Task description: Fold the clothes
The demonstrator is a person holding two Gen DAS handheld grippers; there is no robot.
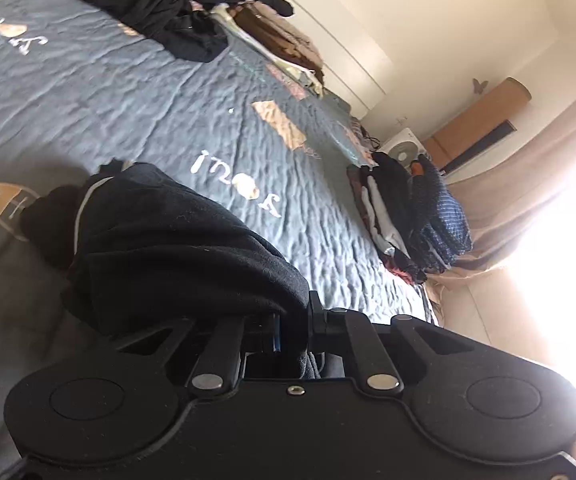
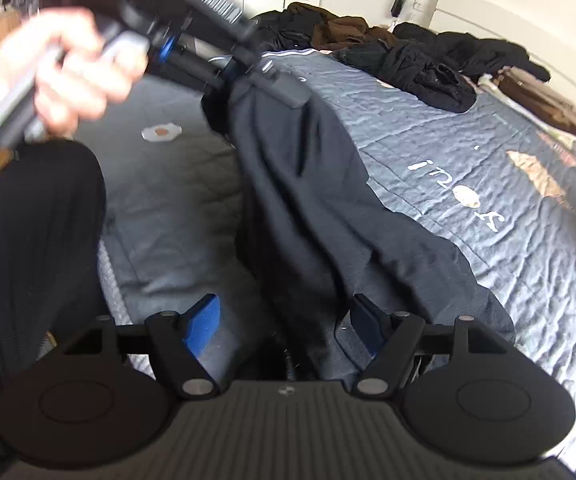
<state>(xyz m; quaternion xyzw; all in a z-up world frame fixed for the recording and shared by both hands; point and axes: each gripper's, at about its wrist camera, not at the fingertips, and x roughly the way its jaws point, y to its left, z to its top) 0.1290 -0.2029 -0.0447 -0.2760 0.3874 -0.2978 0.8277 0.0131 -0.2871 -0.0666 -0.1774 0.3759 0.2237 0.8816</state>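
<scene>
daylight floods the room. in the left wrist view the window [image 1: 560,220] at the right is blown out to pure white, washing over the curtain [image 1: 528,184] beside it. the bedspread [image 1: 128,92] is evenly lit, with soft shadows. in the right wrist view the hand [image 2: 56,72] at upper left is smeared by motion blur. both views bend strongly at the edges, fisheye fashion.
</scene>
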